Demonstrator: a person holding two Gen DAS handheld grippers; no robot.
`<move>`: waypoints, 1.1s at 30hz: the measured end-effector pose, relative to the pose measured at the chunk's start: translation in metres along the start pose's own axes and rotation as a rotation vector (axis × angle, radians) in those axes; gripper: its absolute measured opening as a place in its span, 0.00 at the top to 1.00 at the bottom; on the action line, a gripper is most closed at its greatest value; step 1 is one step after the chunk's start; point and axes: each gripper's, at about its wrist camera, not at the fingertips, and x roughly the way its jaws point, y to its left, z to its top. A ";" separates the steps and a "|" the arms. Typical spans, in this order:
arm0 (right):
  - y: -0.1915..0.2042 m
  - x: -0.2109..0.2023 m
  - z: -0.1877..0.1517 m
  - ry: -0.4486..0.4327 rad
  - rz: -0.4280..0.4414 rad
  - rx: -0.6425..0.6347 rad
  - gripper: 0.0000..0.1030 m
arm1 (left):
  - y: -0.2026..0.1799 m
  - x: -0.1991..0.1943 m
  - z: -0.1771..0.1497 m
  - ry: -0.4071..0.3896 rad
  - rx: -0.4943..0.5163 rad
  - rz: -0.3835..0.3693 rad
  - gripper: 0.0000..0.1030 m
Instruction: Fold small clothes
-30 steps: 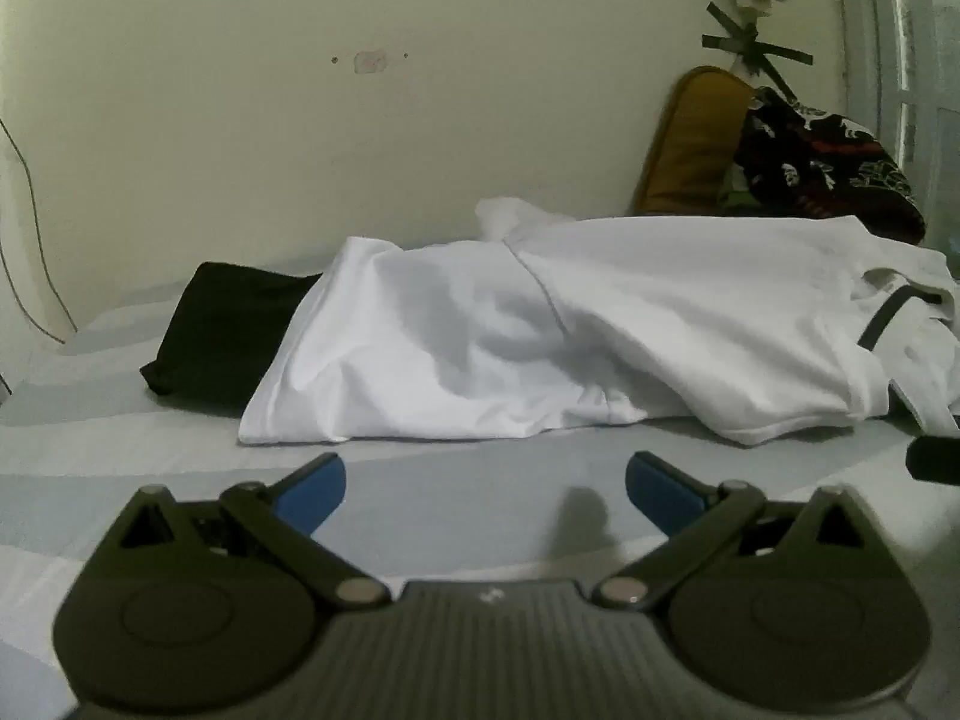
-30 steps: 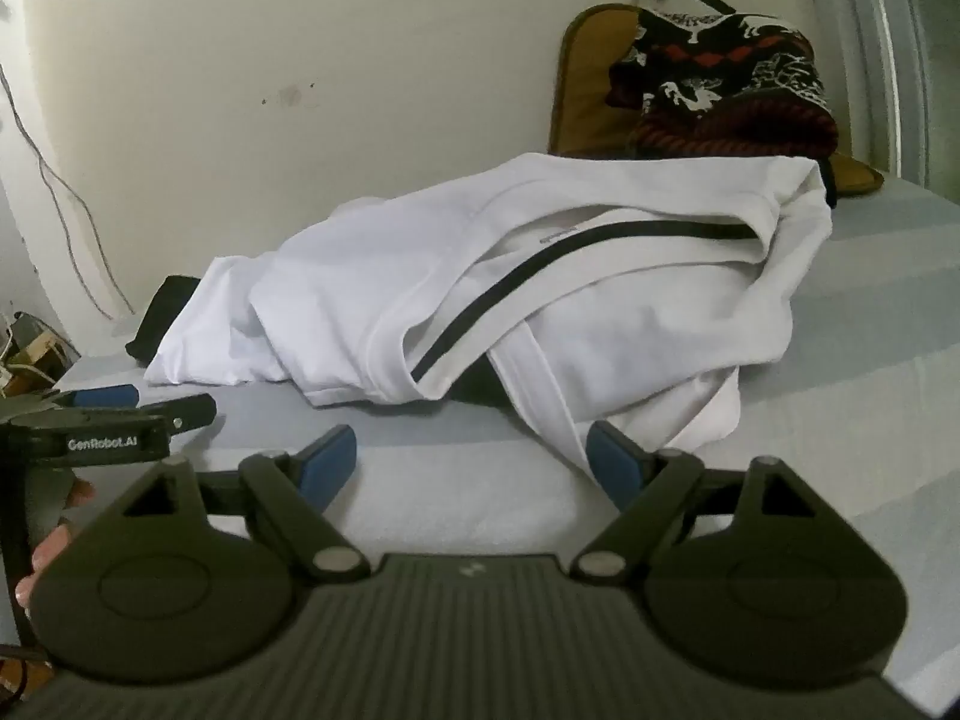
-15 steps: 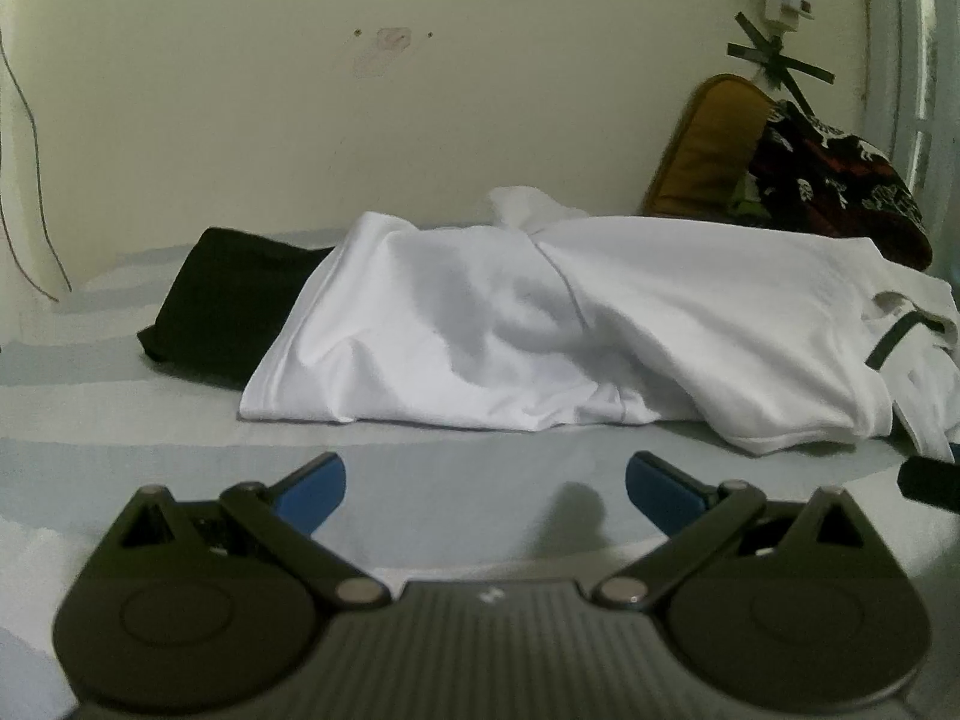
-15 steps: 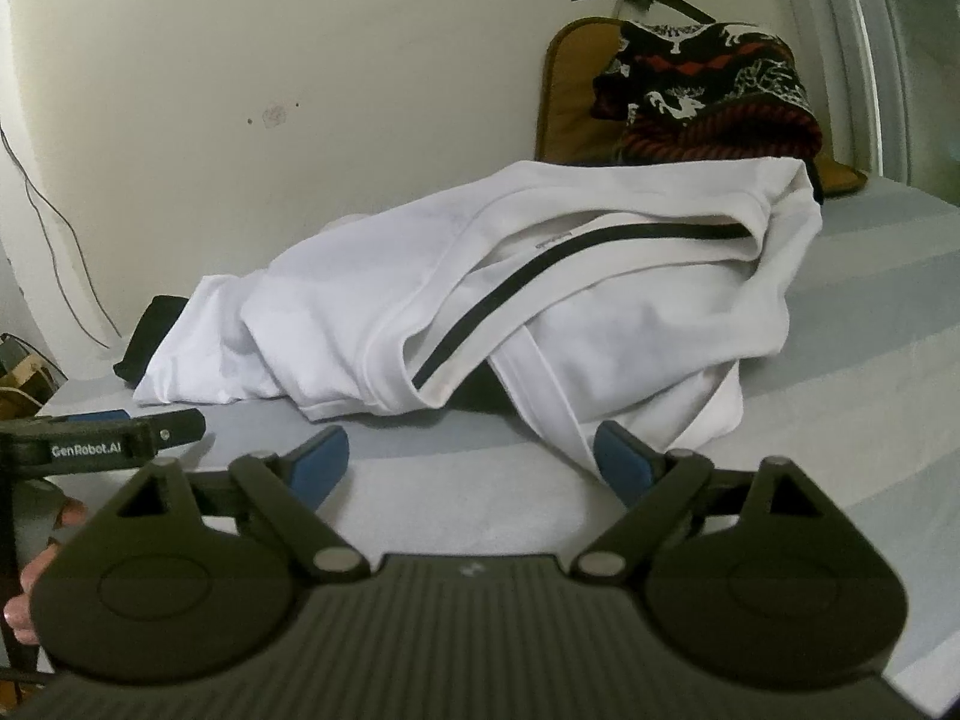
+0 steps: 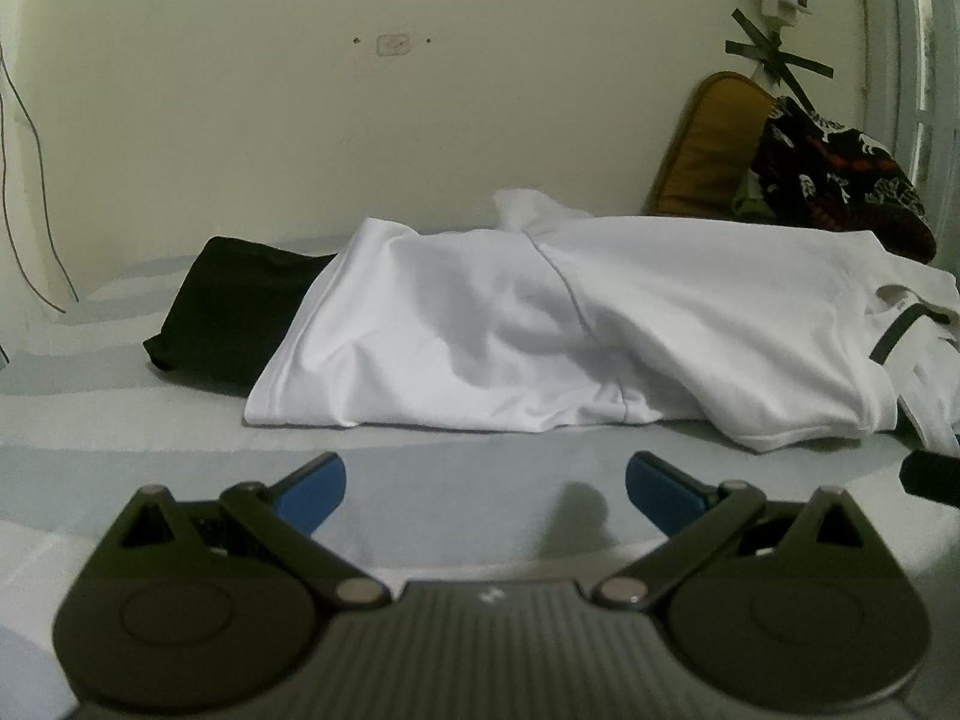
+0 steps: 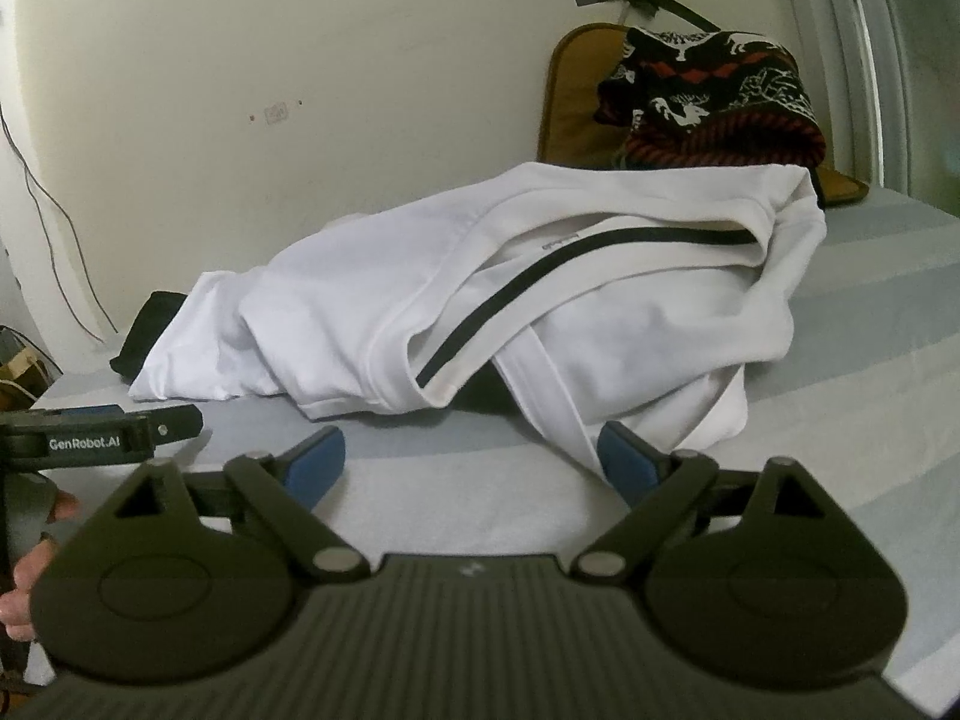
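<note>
A crumpled white garment with a black stripe [image 5: 600, 324] [image 6: 540, 300] lies on the grey-striped bed sheet [image 5: 480, 456] [image 6: 870, 360]. A black garment [image 5: 228, 312] [image 6: 147, 336] lies partly under its left end. My left gripper [image 5: 486, 486] is open and empty, low over the sheet in front of the white garment. My right gripper [image 6: 471, 459] is open and empty, with its right blue fingertip [image 6: 621, 456] close to the garment's near white band. The left gripper's finger [image 6: 102, 435] shows at the left of the right wrist view.
A brown cushion [image 5: 708, 144] [image 6: 576, 96] leans on the cream wall, with a dark patterned knit [image 5: 840, 180] [image 6: 714, 96] piled by it. A window frame [image 6: 852, 60] stands at the right. Wires [image 5: 24, 180] hang at the left.
Both grippers have shifted slightly to the right along the bed and closer to the white garment. Both stay open and empty.
</note>
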 end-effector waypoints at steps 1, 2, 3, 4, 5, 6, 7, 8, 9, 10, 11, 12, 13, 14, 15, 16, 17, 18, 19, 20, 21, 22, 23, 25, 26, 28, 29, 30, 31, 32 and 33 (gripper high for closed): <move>0.000 0.000 0.000 -0.001 0.003 0.001 0.09 | 0.000 0.000 0.000 -0.001 -0.003 0.006 0.00; -0.001 0.000 0.000 -0.002 0.005 0.004 0.08 | 0.001 0.000 0.000 -0.002 -0.007 0.011 0.00; -0.001 0.000 0.000 -0.003 0.008 0.006 0.08 | 0.001 0.000 0.001 -0.001 -0.011 0.012 0.00; -0.001 0.000 0.000 -0.004 0.010 0.008 0.08 | 0.002 0.001 0.001 0.002 -0.015 0.008 0.00; -0.002 0.000 0.000 -0.005 0.012 0.011 0.08 | 0.003 0.002 0.001 0.006 -0.019 0.006 0.00; -0.002 0.000 0.000 -0.007 0.014 0.013 0.08 | 0.003 0.003 0.002 0.012 -0.023 0.003 0.00; -0.001 0.000 0.000 -0.009 0.015 0.016 0.08 | 0.004 0.003 0.003 0.015 -0.027 0.001 0.00; -0.001 0.000 -0.001 -0.011 0.016 0.017 0.07 | 0.005 0.004 0.003 0.018 -0.030 -0.002 0.00; -0.002 0.000 -0.001 -0.012 0.018 0.020 0.07 | 0.005 0.004 0.003 0.018 -0.031 -0.004 0.00; -0.002 0.000 -0.001 -0.013 0.020 0.023 0.07 | 0.005 0.004 0.003 0.016 -0.030 -0.005 0.00; -0.003 0.000 -0.001 -0.014 0.023 0.026 0.07 | 0.005 0.004 0.003 0.011 -0.028 -0.005 0.00; -0.003 -0.001 -0.001 -0.015 0.025 0.029 0.07 | 0.004 0.003 0.002 0.003 -0.023 -0.007 0.00; -0.004 0.000 -0.001 -0.017 0.027 0.033 0.07 | 0.003 0.001 0.001 -0.006 -0.017 -0.008 0.00; -0.004 0.000 -0.001 -0.018 0.030 0.036 0.07 | 0.001 0.000 0.000 -0.017 -0.010 -0.007 0.00; -0.004 0.000 -0.001 -0.019 0.031 0.039 0.07 | 0.000 -0.001 -0.001 -0.025 -0.004 -0.008 0.00; -0.004 0.000 -0.001 -0.020 0.032 0.041 0.07 | -0.001 -0.003 -0.002 -0.033 0.002 -0.012 0.00; -0.004 0.000 -0.001 -0.021 0.034 0.044 0.07 | -0.001 -0.003 -0.002 -0.036 0.004 -0.016 0.00; -0.005 0.000 -0.002 -0.022 0.036 0.046 0.07 | -0.001 -0.003 -0.002 -0.036 0.003 -0.015 0.00; -0.005 0.000 -0.002 -0.023 0.038 0.049 0.07 | -0.001 -0.003 -0.002 -0.034 0.000 -0.017 0.00; -0.006 -0.001 -0.002 -0.024 0.041 0.052 0.07 | 0.001 -0.003 -0.001 -0.030 -0.002 -0.028 0.01; -0.006 -0.001 -0.002 -0.025 0.044 0.056 0.07 | 0.003 -0.003 0.000 -0.022 -0.002 -0.042 0.01; -0.007 -0.001 -0.002 -0.023 0.047 0.059 0.07 | 0.005 -0.003 0.000 -0.017 0.008 -0.049 0.03; -0.008 -0.001 -0.001 -0.018 0.051 0.062 0.08 | 0.006 -0.005 0.001 -0.020 0.035 -0.049 0.07; -0.013 -0.003 0.003 -0.011 0.056 0.080 0.12 | 0.007 -0.010 0.000 -0.041 0.119 -0.040 0.07; -0.017 -0.006 0.004 -0.018 0.056 0.100 0.15 | 0.007 -0.013 0.000 -0.047 0.155 -0.042 0.07; -0.026 -0.013 0.007 -0.048 0.043 0.118 0.19 | 0.003 -0.017 0.001 -0.038 0.238 -0.068 0.07; -0.030 -0.017 0.008 -0.063 0.031 0.119 0.23 | 0.000 -0.018 0.002 -0.031 0.270 -0.083 0.08; -0.034 -0.021 0.010 -0.076 0.019 0.118 0.24 | -0.005 -0.019 0.002 -0.030 0.307 -0.100 0.09; -0.039 -0.024 0.011 -0.086 0.006 0.122 0.25 | -0.011 -0.019 0.002 -0.031 0.338 -0.112 0.09; -0.044 -0.026 0.012 -0.094 -0.002 0.132 0.26 | -0.020 -0.018 0.002 -0.028 0.378 -0.124 0.11; -0.048 -0.028 0.013 -0.099 -0.009 0.142 0.26 | -0.027 -0.016 0.002 -0.025 0.410 -0.134 0.13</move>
